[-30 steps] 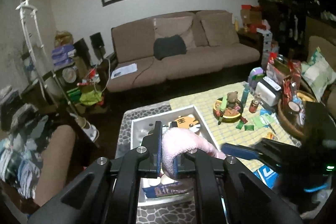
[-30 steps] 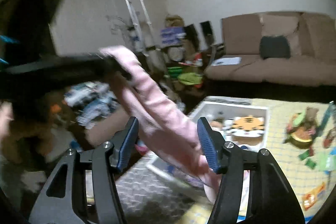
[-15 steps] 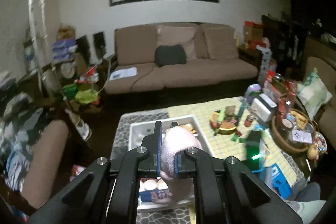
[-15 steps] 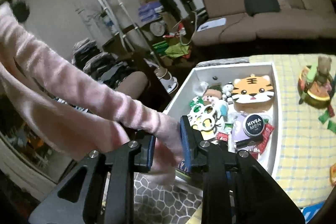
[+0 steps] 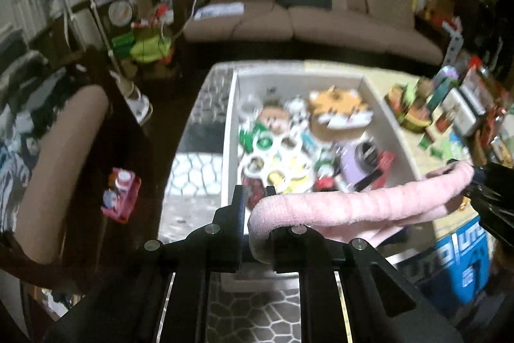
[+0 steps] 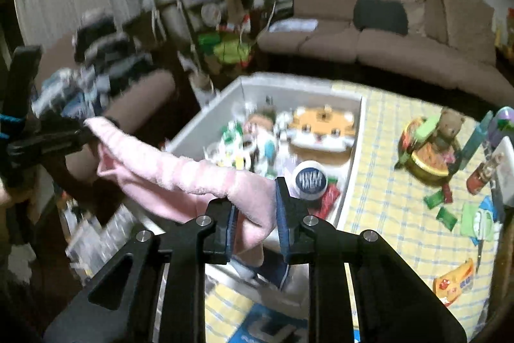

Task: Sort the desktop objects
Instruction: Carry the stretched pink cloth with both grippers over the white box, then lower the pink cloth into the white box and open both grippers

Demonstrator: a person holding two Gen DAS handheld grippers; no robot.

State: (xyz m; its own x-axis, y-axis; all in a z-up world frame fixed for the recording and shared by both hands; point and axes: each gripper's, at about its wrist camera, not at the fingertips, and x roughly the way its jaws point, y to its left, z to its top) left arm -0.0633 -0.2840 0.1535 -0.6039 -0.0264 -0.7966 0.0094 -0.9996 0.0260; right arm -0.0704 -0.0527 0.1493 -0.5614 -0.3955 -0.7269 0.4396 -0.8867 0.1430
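A pink fuzzy cloth is stretched between my two grippers, above the near end of a white tray. My left gripper has one end of the cloth between its fingers, and its jaws are opening slightly. My right gripper is shut on the other end of the pink cloth. Each gripper shows in the other's view: the right gripper at the right edge, the left gripper at the left. The white tray holds a tiger toy, a blue tin and several small items.
A yellow checked tablecloth lies right of the tray with a round bear toy, packets and scissors on it. A blue box sits near the front right. A brown sofa stands behind and an armrest to the left.
The right gripper closed on the hanging end of the cloth. Both grippers came down toward the tray, and the cloth now stretches sideways between them instead of hanging.
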